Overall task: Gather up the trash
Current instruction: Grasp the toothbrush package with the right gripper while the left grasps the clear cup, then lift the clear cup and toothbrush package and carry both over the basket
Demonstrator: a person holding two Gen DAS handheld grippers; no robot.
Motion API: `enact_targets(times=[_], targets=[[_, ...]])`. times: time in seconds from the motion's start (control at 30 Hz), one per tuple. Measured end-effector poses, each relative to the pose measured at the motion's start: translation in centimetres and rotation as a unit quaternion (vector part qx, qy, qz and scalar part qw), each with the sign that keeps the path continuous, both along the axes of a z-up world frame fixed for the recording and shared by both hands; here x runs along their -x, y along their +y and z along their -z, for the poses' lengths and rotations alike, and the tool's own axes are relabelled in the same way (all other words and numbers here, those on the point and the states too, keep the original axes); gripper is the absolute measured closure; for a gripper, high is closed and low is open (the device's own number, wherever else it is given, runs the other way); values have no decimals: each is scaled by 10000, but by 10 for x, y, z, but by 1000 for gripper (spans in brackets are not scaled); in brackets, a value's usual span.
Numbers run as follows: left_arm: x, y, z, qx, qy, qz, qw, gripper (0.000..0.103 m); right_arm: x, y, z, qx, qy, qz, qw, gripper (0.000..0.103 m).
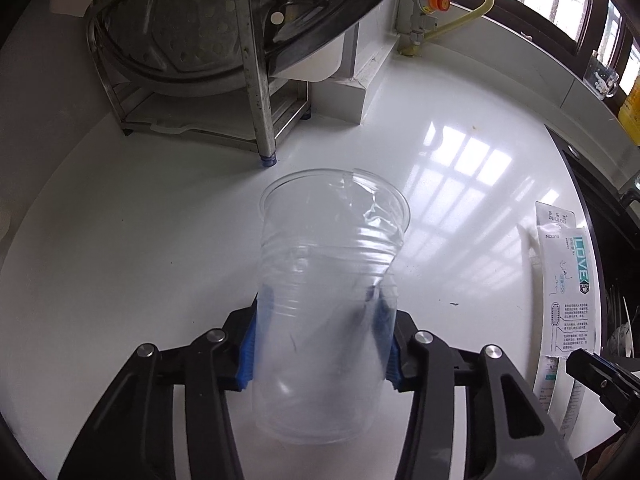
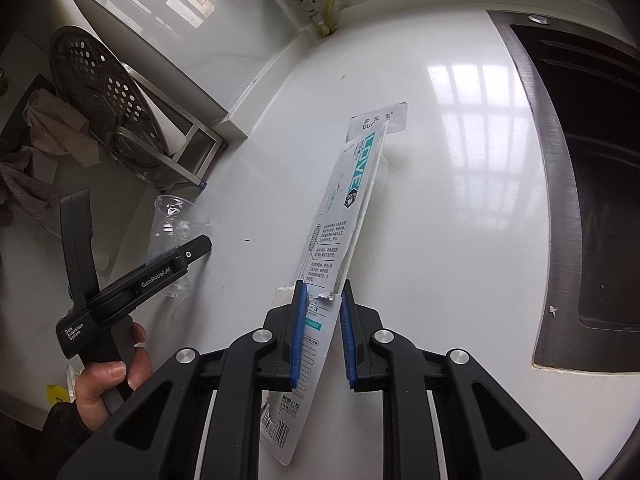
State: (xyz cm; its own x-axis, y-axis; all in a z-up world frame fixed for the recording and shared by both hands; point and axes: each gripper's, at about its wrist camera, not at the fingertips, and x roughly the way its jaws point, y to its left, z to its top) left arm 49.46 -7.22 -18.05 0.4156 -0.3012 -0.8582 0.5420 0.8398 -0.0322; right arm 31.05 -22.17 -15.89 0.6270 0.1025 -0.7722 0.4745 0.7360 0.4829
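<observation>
Cup (image 1: pixel 328 280), clear plastic and dented, lies on its side on the white counter (image 1: pixel 140 220), long axis running away from the left gripper (image 1: pixel 322 336), mouth at the far end toward the metal rack (image 1: pixel 256 92); blue pads press both flanks near its base. Toothbrush package (image 2: pixel 340 208), long and flat, points away toward the back wall, far end on the counter beside the sink (image 2: pixel 592 160), near end raised between the narrowly set fingers of the right gripper (image 2: pixel 322 336); left pad touches, full clamp unclear.

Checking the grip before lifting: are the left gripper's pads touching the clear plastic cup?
Touching. In the left wrist view both blue pads of the left gripper press the clear plastic cup, denting its wall.
</observation>
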Motion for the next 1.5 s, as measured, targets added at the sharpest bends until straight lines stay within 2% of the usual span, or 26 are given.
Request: enact_targets(times=[0.4,0.7,1.13,1.5], targets=[[48,31,-29,250,69,82,9996,57,15,14,-19,-355,-255,-270,9987,90],[93,62,-56,271,-12,18,9996,57,45,37,-36,-363,-276,-593,9972,90],[201,79,-100,313,-99,-173,9993,57,139,52,-61,-238,-167,-1285,9913,90],[309,33,-108,439,-10,14,9990,57,237,28,-70,-89,-19,-1549,9879,90]])
